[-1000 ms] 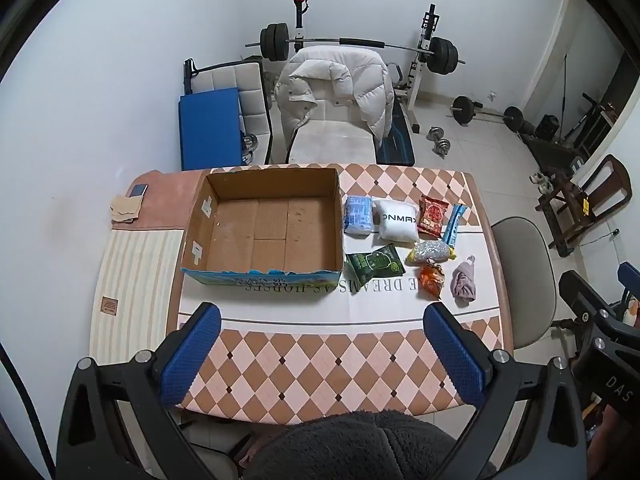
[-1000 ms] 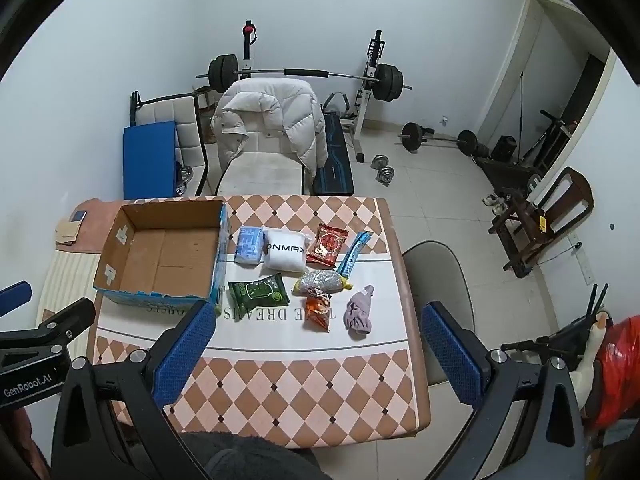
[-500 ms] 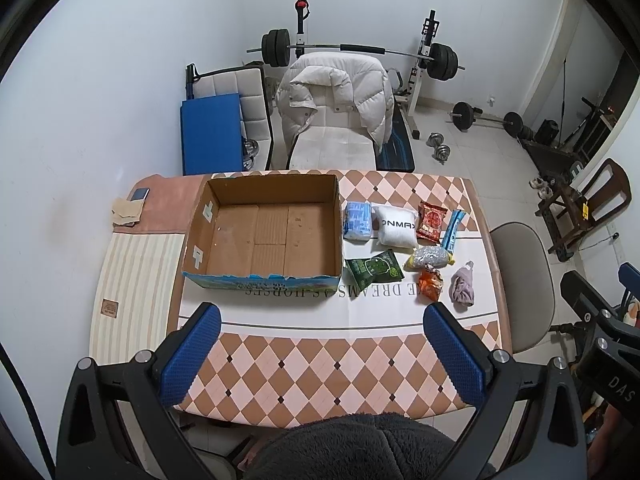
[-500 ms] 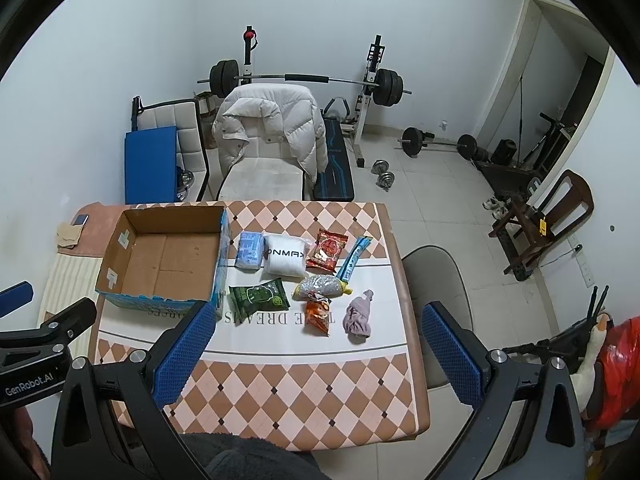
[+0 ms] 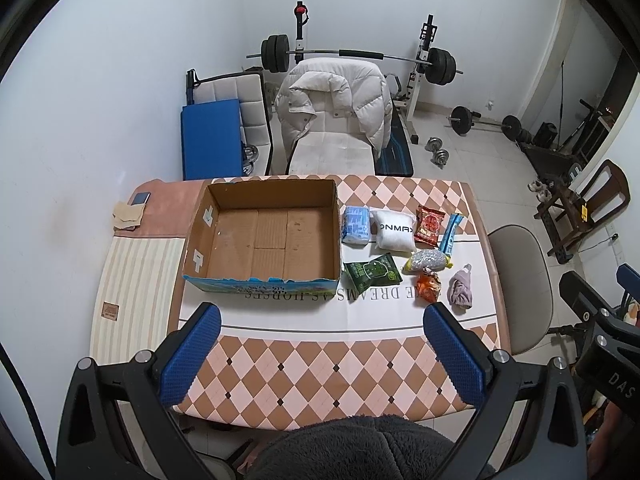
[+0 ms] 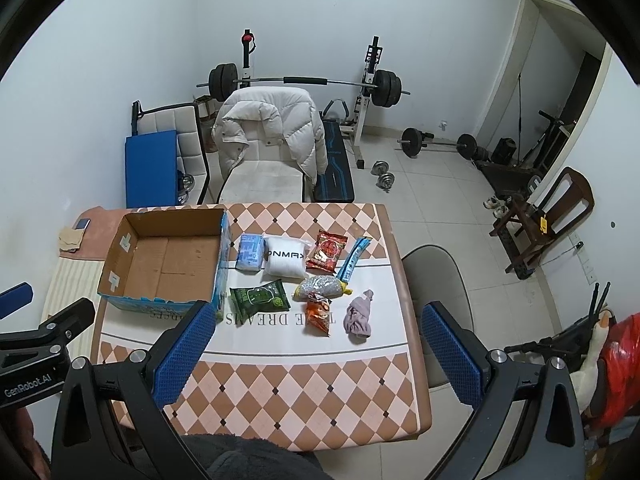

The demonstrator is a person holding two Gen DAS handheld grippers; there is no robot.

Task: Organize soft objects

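An open, empty cardboard box (image 5: 268,240) (image 6: 168,260) sits on the left of the checkered table (image 5: 320,360). To its right lie several soft packets: a blue pack (image 5: 356,225), a white pouch (image 5: 394,230), a red bag (image 5: 429,226), a green bag (image 5: 373,272), a silver bag (image 5: 428,261), an orange bag (image 5: 429,286) and a mauve cloth (image 5: 460,290) (image 6: 359,314). My left gripper (image 5: 320,354) is open and empty, high above the table's near side. My right gripper (image 6: 316,354) is open and empty, also high above the near side.
A chair with a white puffer jacket (image 5: 334,116) stands behind the table. A beige chair (image 5: 520,272) stands to the right. A barbell rack (image 5: 352,56), loose weights and a wooden chair (image 6: 548,216) fill the room behind. A mat with a phone (image 5: 140,199) lies to the left.
Both grippers have risen and drawn back a little, so the table looks smaller and farther. Nothing on the table has moved.
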